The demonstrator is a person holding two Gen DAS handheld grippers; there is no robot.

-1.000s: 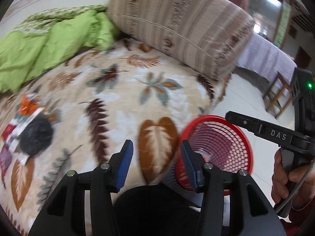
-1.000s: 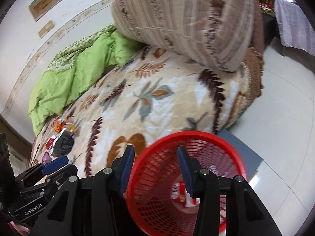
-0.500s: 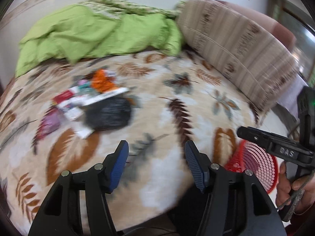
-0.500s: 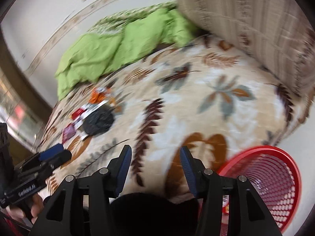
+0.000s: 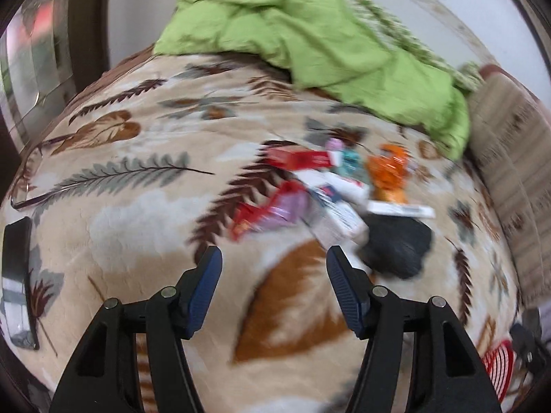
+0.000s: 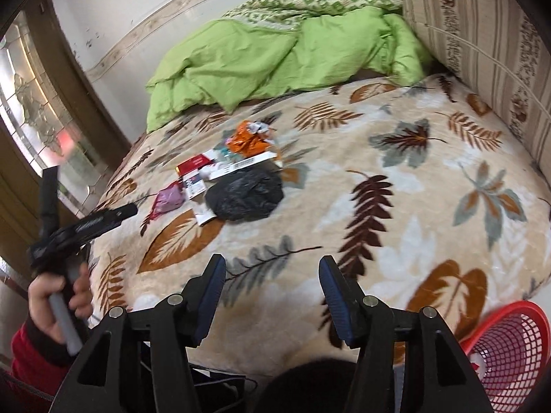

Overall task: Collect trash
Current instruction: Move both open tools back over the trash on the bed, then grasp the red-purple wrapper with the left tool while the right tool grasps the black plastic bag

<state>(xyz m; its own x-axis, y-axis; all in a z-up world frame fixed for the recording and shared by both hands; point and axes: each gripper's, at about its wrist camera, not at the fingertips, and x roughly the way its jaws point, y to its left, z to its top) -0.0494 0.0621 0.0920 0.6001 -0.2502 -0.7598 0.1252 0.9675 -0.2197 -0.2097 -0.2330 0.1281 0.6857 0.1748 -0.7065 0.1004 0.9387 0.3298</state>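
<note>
A pile of trash lies on the leaf-patterned blanket (image 6: 396, 241): a crumpled black plastic bag (image 6: 245, 194), an orange wrapper (image 6: 248, 139), a red box (image 6: 193, 163), a white carton (image 6: 241, 165) and a pink wrapper (image 6: 168, 199). The same pile shows blurred in the left wrist view, with the black bag (image 5: 396, 244) and the orange wrapper (image 5: 391, 172). My left gripper (image 5: 273, 275) is open and empty, just short of the pile. My right gripper (image 6: 272, 282) is open and empty above the blanket's near part. The red mesh basket (image 6: 509, 351) stands on the floor at the lower right.
A green quilt (image 6: 275, 58) is bunched at the head of the bed. A striped brown cushion (image 6: 489, 44) lies at the right. A dark flat device (image 5: 15, 275) rests on the blanket's left edge. A glass door (image 6: 38, 110) is at the left.
Both grippers swung left from the red basket toward the trash pile. The left gripper now faces the pile from close by; the basket has slid to the frame edges.
</note>
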